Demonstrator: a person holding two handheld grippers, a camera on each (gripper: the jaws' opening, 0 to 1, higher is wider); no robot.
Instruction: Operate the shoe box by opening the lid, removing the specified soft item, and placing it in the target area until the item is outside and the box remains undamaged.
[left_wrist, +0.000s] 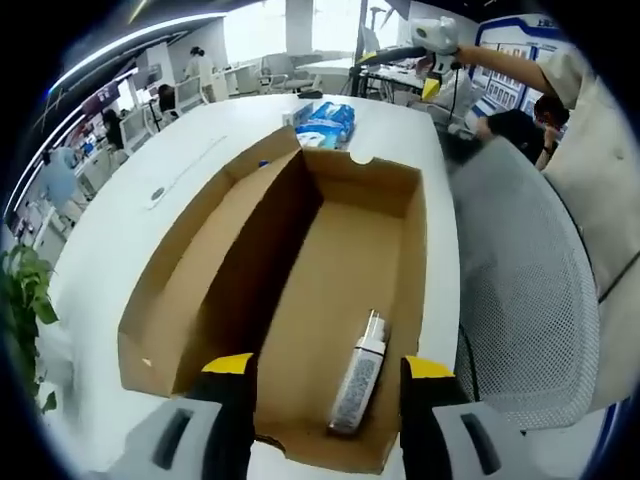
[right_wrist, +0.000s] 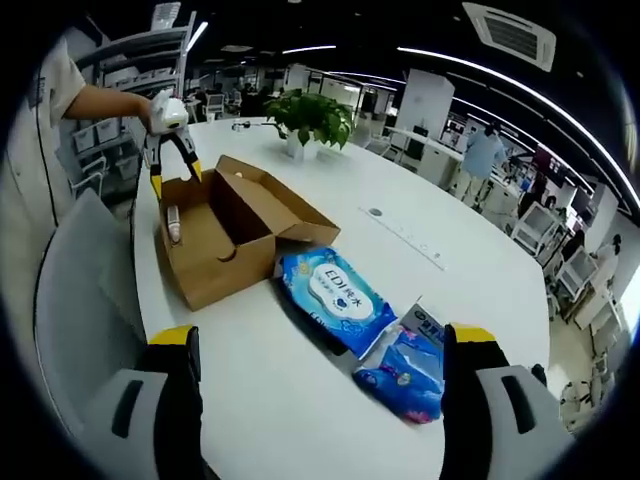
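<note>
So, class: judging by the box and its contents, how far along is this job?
Done: the shoe box lid stands open. In hand: the open left gripper hovers over the tube lying inside, gripping nothing. Left: lifting the item out and setting it on the table. The right gripper is open.

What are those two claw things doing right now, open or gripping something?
Left gripper: open, holding nothing, poised above the tube in the shoe box.
Right gripper: open, holding nothing.

Matt cardboard shoe box (left_wrist: 340, 270), glossy table (right_wrist: 420, 290)
</note>
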